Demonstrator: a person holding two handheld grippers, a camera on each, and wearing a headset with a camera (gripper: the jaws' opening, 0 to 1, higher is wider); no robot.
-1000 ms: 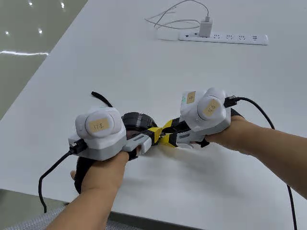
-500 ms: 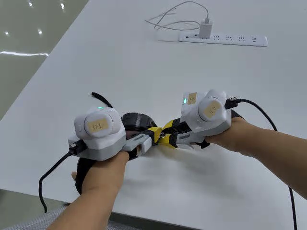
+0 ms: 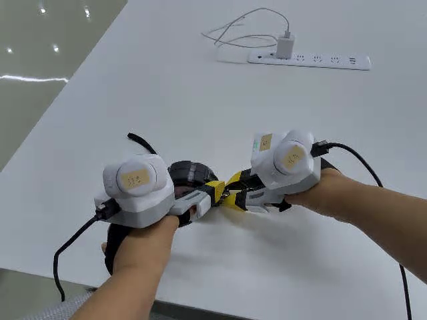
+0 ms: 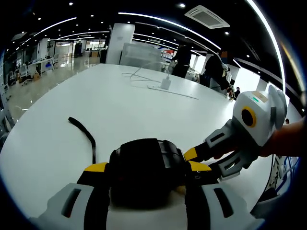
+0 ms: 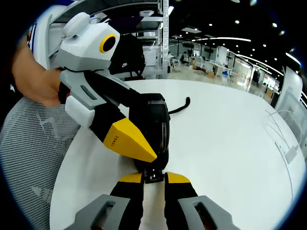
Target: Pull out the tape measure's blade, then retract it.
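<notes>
Big white table (image 3: pixel 200 80) carries everything. Both grippers are down by its near edge, closer to the left edge than the right.

The left gripper (image 4: pixel 147 167) has its jaws spread wide around the tape (image 3: pixel 190 173). The yellow tips press on either side of the round black case, so it's clamped on the body.

The right gripper (image 5: pixel 154 181) comes in from the other side, tips facing the left one's. Its jaws are almost closed, pinching the small metal blade tip (image 5: pixel 153 175). That tip sits right at the case mouth, so hardly any blade is out.

Each gripper has beige stickers (image 3: pixel 137 179) on top with handwriting, way too small to read. There's also tiny dark print on one yellow jaw in the right gripper view, and I can't make it out either.

A white power strip (image 3: pixel 310 60) lies on the far side of the table. A white charger (image 3: pixel 285 45) is plugged in at its left end, and a thin white cable (image 3: pixel 233 30) loops off to the left.

The tape's black strap (image 3: pixel 140 141) trails on the table towards the left edge.
</notes>
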